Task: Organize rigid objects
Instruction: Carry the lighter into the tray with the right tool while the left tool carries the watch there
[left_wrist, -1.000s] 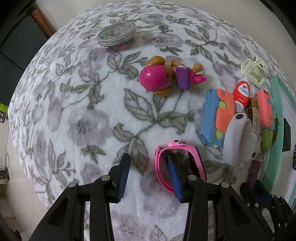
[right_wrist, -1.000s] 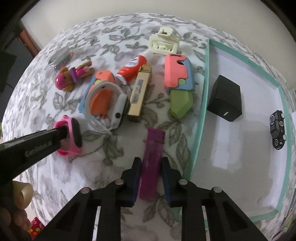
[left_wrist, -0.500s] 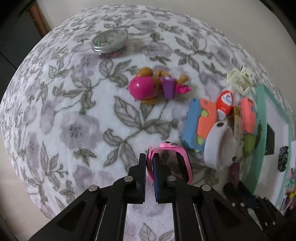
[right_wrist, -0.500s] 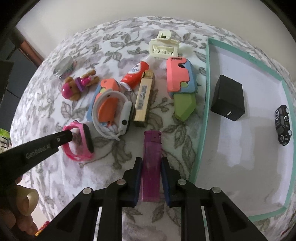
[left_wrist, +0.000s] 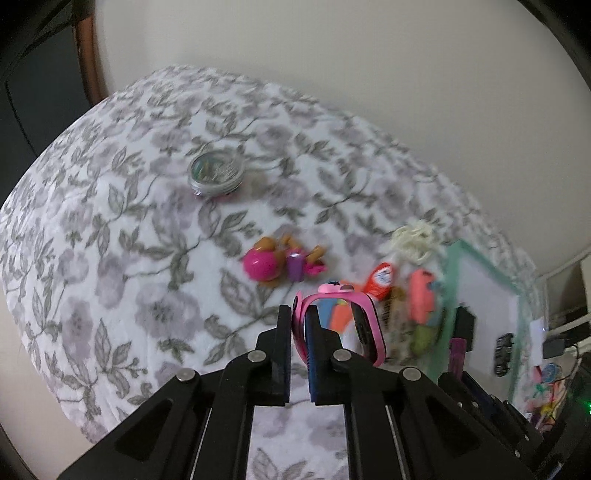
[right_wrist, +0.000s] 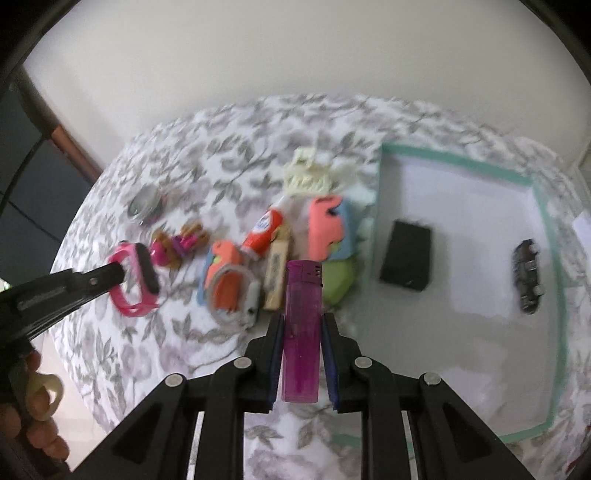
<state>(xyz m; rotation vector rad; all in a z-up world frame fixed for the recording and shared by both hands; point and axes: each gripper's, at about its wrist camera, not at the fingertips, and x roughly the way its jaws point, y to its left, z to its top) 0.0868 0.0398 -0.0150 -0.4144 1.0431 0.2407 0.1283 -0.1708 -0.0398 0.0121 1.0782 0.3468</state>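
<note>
Watches (right_wrist: 137, 281): two; lighter (right_wrist: 301, 325): one

A home room is showing here: a plush floral blanket (left_wrist: 122, 236) is covering the surface beneath a plain cream wall (right_wrist: 295, 55). A dark wooden door frame (left_wrist: 86, 55) is standing far left, and cluttered shelving (left_wrist: 561, 314) is sitting off to the right.

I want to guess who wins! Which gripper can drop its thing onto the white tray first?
Probably the right gripper. It is shut on the purple plastic lighter right beside the green-edged white tray. The left gripper, shut on the pink watch band, sits farther away, beyond the toys.
</note>
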